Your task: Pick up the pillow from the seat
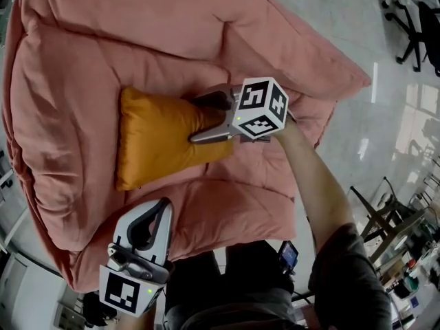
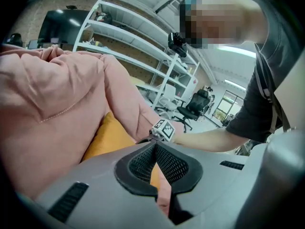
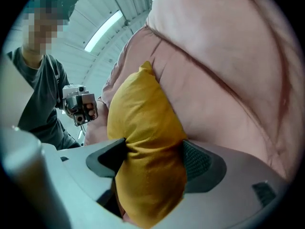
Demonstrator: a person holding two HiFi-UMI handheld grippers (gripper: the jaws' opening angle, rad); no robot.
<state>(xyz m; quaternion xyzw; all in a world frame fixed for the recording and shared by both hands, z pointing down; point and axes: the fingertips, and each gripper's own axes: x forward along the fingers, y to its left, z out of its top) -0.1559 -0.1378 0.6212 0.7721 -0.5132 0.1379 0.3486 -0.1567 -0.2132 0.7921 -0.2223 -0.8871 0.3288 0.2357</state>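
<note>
An orange pillow (image 1: 158, 139) lies on a large pink cushioned seat (image 1: 103, 53). My right gripper (image 1: 194, 120) reaches in from the right and straddles the pillow's right end, one finger over it and one beneath. In the right gripper view the jaws (image 3: 152, 156) stand wide, and the pillow (image 3: 143, 128) fills the gap and touches both pads. My left gripper (image 1: 165, 203) hovers over the seat's near edge, shut with nothing in it; its pads (image 2: 156, 144) meet at the tip. From there the pillow (image 2: 107, 137) shows as an orange strip under a pink fold.
Grey polished floor lies to the right of the seat, with a black office chair (image 1: 412, 26) at the far right. White shelving (image 2: 119, 46) stands behind the seat. The person's legs are at the seat's front edge, with a small dark device (image 1: 287, 254) beside them.
</note>
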